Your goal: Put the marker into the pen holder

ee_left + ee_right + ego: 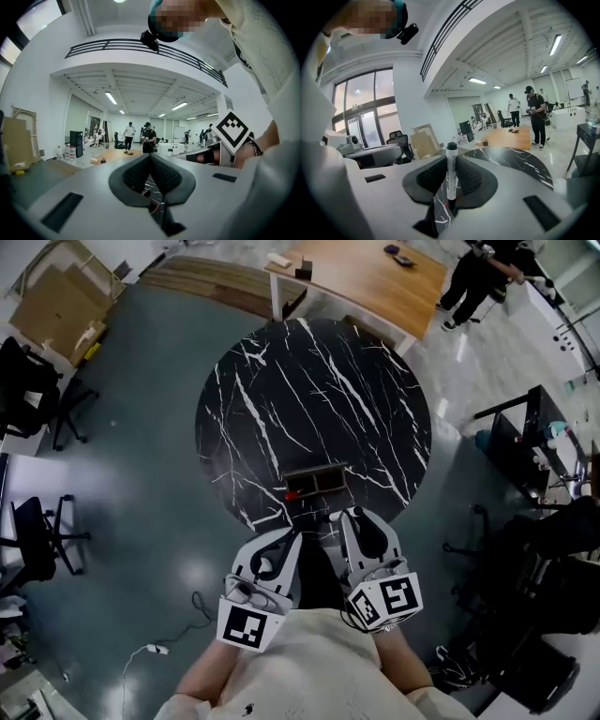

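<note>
A dark, two-compartment pen holder (317,482) stands near the front edge of the round black marble table (314,399), with a small red item (292,493) at its left end. My right gripper (350,516) (451,161) is held back over the table's near rim, shut on a white marker (450,180) with a black cap that stands upright between the pads. The marker itself does not show in the head view. My left gripper (292,534) (150,159) sits beside it, shut, with its pads touching and nothing between them.
A wooden table (366,277) and a standing person (478,277) are beyond the marble table. Office chairs (37,531) stand at the left, a black desk (534,446) at the right. A cable with a plug (157,649) lies on the floor near my left side.
</note>
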